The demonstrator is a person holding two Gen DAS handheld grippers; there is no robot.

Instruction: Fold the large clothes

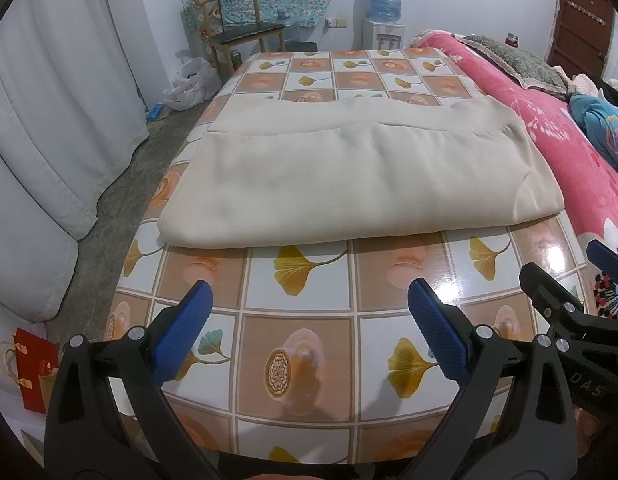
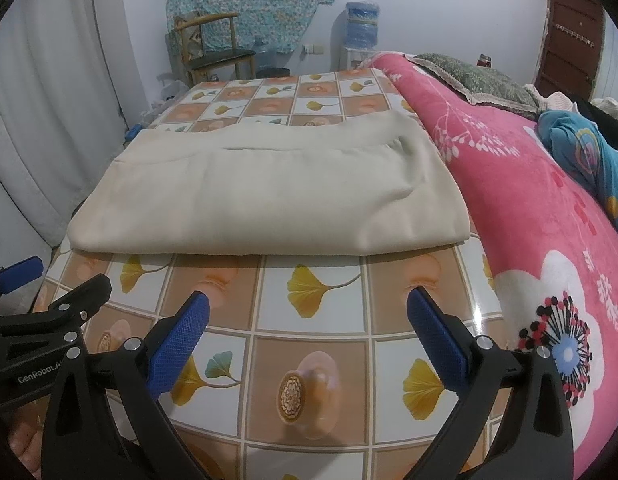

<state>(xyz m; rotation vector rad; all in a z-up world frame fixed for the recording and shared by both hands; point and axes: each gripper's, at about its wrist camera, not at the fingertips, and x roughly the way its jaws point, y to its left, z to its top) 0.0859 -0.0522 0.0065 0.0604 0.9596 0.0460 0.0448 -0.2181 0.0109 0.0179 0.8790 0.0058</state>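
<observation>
We hold the left gripper [image 1: 309,300] and right gripper [image 2: 307,312] wide apart, gripping nothing. The folded beige garment [image 1: 349,184] fills mid-frame; bare tablecloth [image 1: 301,360] lies below its near edge.

Black left tool [image 1: 309,308], right tool [image 2: 308,314], blue textured pads [image 2: 177,340], silver screws

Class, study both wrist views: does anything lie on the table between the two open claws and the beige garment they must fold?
Nothing visible does. Only bare patterned tablecloth lies between the left claw, the right claw and the near edge of the beige garment.
</observation>
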